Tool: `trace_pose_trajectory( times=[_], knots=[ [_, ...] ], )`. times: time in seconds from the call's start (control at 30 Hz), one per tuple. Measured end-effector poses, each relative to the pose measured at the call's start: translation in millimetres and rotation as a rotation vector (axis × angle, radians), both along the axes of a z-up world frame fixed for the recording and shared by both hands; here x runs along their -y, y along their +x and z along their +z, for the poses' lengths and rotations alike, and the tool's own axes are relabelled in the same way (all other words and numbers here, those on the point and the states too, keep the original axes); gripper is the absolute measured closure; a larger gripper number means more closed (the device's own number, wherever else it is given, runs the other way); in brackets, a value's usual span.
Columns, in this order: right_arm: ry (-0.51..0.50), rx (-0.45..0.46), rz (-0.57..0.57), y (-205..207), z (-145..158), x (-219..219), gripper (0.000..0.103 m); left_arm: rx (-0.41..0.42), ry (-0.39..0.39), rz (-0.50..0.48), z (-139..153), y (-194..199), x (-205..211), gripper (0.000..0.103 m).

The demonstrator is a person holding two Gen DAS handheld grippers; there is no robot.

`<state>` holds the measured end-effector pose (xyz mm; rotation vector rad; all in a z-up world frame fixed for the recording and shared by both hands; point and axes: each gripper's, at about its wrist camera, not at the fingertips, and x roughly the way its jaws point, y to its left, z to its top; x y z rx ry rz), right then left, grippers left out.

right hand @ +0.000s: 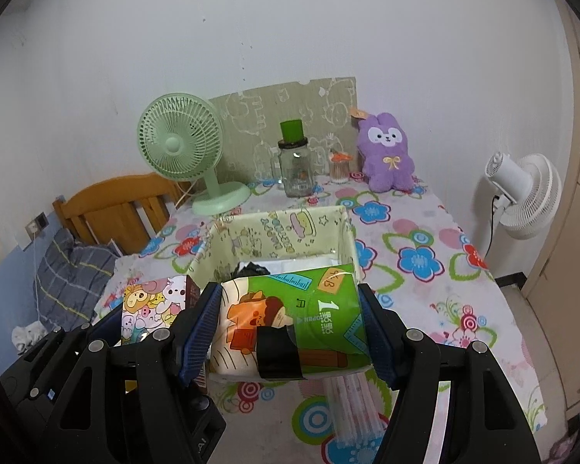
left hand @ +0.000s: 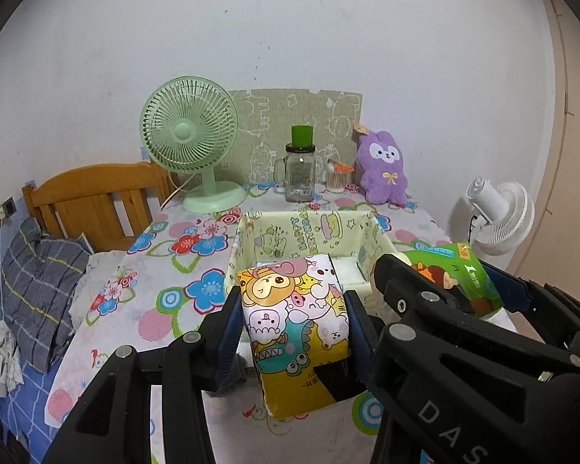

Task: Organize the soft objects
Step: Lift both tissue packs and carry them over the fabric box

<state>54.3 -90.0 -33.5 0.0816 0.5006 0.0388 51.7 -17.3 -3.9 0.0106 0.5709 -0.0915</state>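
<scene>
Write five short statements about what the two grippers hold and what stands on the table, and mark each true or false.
1. The left gripper grips the yellow cartoon tissue pack. True.
2. The right gripper has its jaws open and empty. False: they clamp the green tissue pack.
3. The purple plush rabbit lies inside the fabric bin. False: it sits by the wall, behind the bin.
4. The green fan stands left of the glass jar. True.
5. Both packs already rest in the bin. False: both are held in front of it.
</scene>
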Motion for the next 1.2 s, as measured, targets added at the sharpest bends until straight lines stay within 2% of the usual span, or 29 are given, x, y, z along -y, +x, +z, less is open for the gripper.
trace_pose_trajectory(
  times=[0.63, 1.2],
  knots=[
    [-0.013, 0.061, 0.000, 31.1, 16.4, 3.4, 0.032, 0.060, -0.026, 0.016, 11.3, 29.2, 1.2, 0.052],
    [0.015, 0.065, 0.001, 71.6, 7.9, 12.7, 0.032, 0.058, -0.016, 0.029, 1.8, 67.7, 4.4, 0.052]
  ],
)
